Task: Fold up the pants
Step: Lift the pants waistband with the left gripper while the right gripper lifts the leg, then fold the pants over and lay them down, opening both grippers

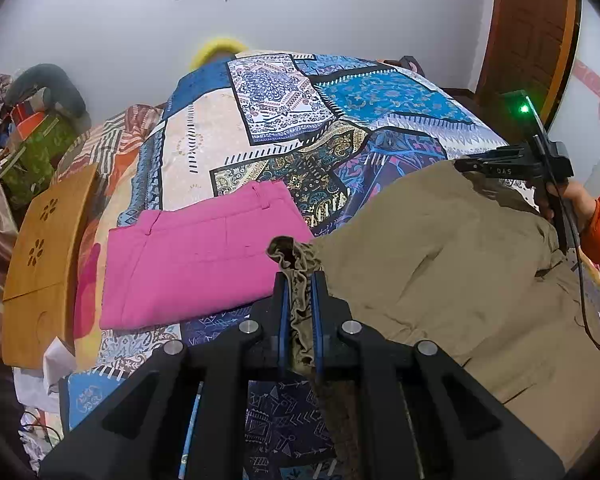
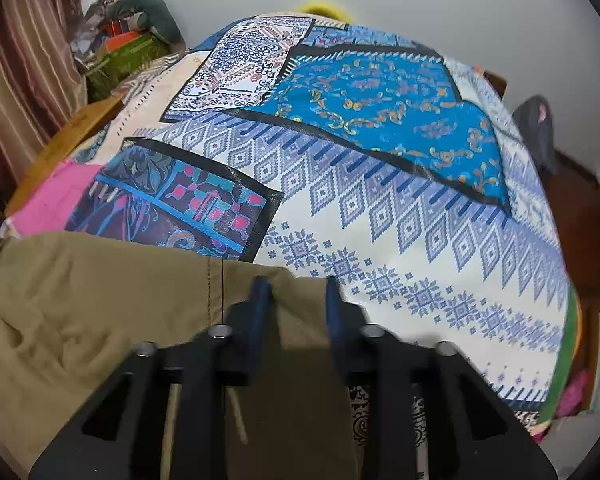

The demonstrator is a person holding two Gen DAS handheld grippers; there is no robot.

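Observation:
Khaki pants [image 1: 440,264] lie spread on the patterned bedspread [image 1: 260,120], to the right in the left wrist view. My left gripper [image 1: 300,284] is shut on the bunched elastic edge of the khaki pants [image 1: 296,256]. My right gripper [image 2: 298,292] stands partly open around the far corner of the khaki pants [image 2: 100,300]; the cloth lies between its fingers without being pinched. The right gripper also shows in the left wrist view [image 1: 464,166], at the pants' far right edge.
Folded pink pants [image 1: 196,256] lie left of the khaki ones. A wooden lap tray [image 1: 44,264] sits at the bed's left edge. Piled clothes and bags [image 1: 36,128] stand far left. A wooden door [image 1: 528,36] is at the right.

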